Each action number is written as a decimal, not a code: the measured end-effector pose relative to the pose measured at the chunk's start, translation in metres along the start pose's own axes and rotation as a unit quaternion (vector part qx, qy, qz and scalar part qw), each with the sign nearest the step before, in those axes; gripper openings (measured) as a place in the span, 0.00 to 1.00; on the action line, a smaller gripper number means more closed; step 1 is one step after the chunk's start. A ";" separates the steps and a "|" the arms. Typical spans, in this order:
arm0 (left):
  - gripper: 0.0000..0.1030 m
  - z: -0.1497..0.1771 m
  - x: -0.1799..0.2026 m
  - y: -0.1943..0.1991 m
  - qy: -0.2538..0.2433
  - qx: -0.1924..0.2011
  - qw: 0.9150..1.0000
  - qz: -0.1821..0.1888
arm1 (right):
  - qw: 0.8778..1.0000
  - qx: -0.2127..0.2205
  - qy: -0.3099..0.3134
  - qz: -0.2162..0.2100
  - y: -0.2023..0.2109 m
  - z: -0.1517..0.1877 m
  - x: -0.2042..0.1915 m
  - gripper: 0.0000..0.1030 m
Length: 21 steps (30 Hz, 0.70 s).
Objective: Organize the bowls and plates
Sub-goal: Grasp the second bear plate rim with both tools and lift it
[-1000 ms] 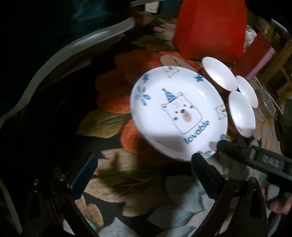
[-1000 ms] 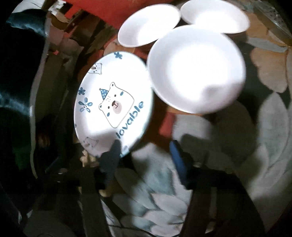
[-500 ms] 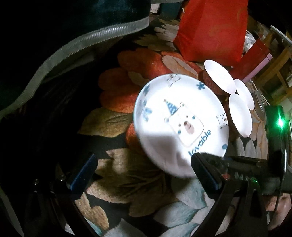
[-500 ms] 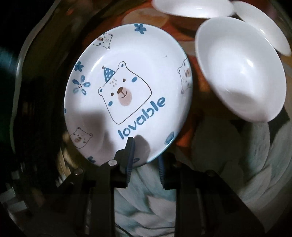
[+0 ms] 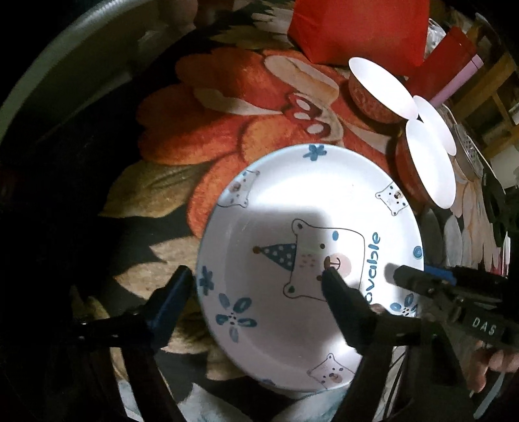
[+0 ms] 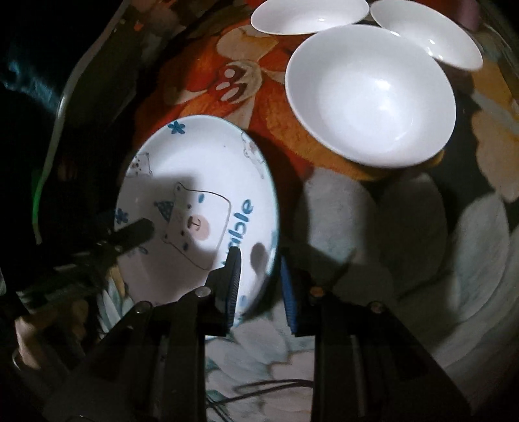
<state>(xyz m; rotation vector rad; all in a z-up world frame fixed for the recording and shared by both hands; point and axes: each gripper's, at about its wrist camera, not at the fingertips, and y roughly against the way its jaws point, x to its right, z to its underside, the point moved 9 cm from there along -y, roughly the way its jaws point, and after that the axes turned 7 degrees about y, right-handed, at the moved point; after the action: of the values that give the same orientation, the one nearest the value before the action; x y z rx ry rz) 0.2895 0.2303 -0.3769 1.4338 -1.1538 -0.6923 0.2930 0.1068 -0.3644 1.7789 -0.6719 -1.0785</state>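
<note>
I have the bear plate (image 5: 308, 259) lying on the flowered surface (image 5: 227, 107), low in both wrist views. My right claw (image 6: 259, 276) straddles the plate's rim at about four o'clock on the plate; one finger sits over the plate's face by the blue lettering, the other outside the edge. The gap between them is narrow, and I read it as clamped on the rim, though the blur hides the pads. My left claw (image 5: 259, 282) has just been closing and is open, with one finger outside the plate's nine o'clock edge and the other over the bear's face; its pads do not press the plate. Three white bowls (image 6: 369, 94) with red outsides cluster at one o'clock from the plate, close together, the nearest just beside the plate's rim. A red box (image 5: 360, 29) stands behind them at twelve o'clock.
</note>
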 end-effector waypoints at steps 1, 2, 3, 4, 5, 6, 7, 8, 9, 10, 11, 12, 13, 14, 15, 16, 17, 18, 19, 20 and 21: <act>0.62 0.001 -0.002 -0.002 0.000 -0.002 1.000 -0.007 | 1.000 0.003 -0.006 0.007 -0.002 0.001 -0.001 0.25; 0.57 0.001 -0.006 -0.004 0.001 -0.002 1.000 -0.020 | 1.000 0.005 -0.011 0.011 -0.005 0.001 -0.002 0.25; 0.49 0.001 -0.009 -0.005 0.004 -0.003 1.000 -0.027 | 1.000 0.005 -0.015 0.012 -0.007 0.001 -0.002 0.24; 0.42 0.001 -0.013 -0.006 0.012 -0.003 1.000 -0.026 | 1.000 0.005 -0.021 0.012 -0.011 0.007 -0.005 0.22; 0.39 0.001 -0.016 -0.006 0.018 -0.003 1.000 -0.024 | 1.000 0.005 -0.025 0.010 -0.015 0.009 -0.007 0.21; 0.33 0.001 -0.019 -0.006 0.023 -0.003 0.999 -0.022 | 1.000 -0.002 -0.028 0.010 -0.018 0.011 -0.006 0.18; 0.28 0.001 -0.022 -0.006 0.028 -0.003 0.999 -0.019 | 1.000 -0.001 -0.029 0.009 -0.013 0.020 0.000 0.18; 0.28 0.001 -0.024 -0.006 0.029 -0.003 0.999 -0.013 | 1.000 -0.002 -0.025 0.012 -0.013 0.021 0.000 0.18; 0.28 0.001 -0.024 -0.006 0.028 -0.005 1.000 -0.003 | 1.000 -0.004 -0.022 0.012 -0.011 0.018 0.001 0.18; 0.28 0.002 -0.026 -0.006 0.029 -0.007 1.000 0.007 | 1.000 -0.006 -0.020 0.011 -0.011 0.018 0.001 0.18; 0.28 0.002 -0.027 -0.005 0.031 -0.011 0.999 0.019 | 1.000 -0.008 -0.015 0.011 -0.012 0.016 0.001 0.17; 0.24 0.001 -0.029 -0.005 0.034 -0.014 0.999 0.032 | 1.000 -0.009 -0.009 0.011 -0.012 0.015 0.000 0.17; 0.16 0.000 -0.034 -0.006 0.030 -0.015 0.999 0.030 | 1.000 -0.009 -0.002 0.013 -0.012 0.015 0.000 0.17; 0.16 -0.003 -0.036 -0.005 0.027 -0.007 0.999 0.032 | 1.000 -0.006 0.007 0.020 -0.011 0.014 0.000 0.16; 0.16 -0.006 -0.037 -0.004 0.027 -0.001 0.999 0.032 | 1.000 -0.005 0.009 0.025 -0.011 0.013 -0.001 0.16; 0.15 -0.009 -0.036 -0.005 0.025 -0.001 0.999 0.036 | 0.999 -0.003 0.011 0.031 -0.011 0.011 -0.001 0.16; 0.15 -0.010 -0.033 -0.007 0.020 -0.003 0.999 0.039 | 0.999 -0.001 0.012 0.036 -0.011 0.010 -0.001 0.16; 0.16 -0.010 -0.031 -0.007 0.012 -0.001 0.999 0.036 | 0.999 0.001 0.009 0.038 -0.011 0.008 -0.001 0.16; 0.16 -0.009 -0.029 -0.007 0.004 0.001 0.999 0.032 | 0.999 0.002 0.003 0.038 -0.012 0.007 -0.001 0.16; 0.16 -0.009 -0.028 -0.007 0.004 0.002 0.999 0.033 | 0.999 0.002 -0.004 0.039 -0.013 0.006 -0.001 0.16; 0.16 -0.007 -0.029 -0.006 0.005 -0.001 0.999 0.035 | 0.999 0.003 -0.006 0.042 -0.013 0.005 -0.001 0.16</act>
<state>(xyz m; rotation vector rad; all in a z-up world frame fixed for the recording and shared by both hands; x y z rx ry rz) 0.2872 0.2587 -0.3870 1.3879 -1.1905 -0.6367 0.2875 0.1109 -0.3766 1.7357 -0.7510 -1.0320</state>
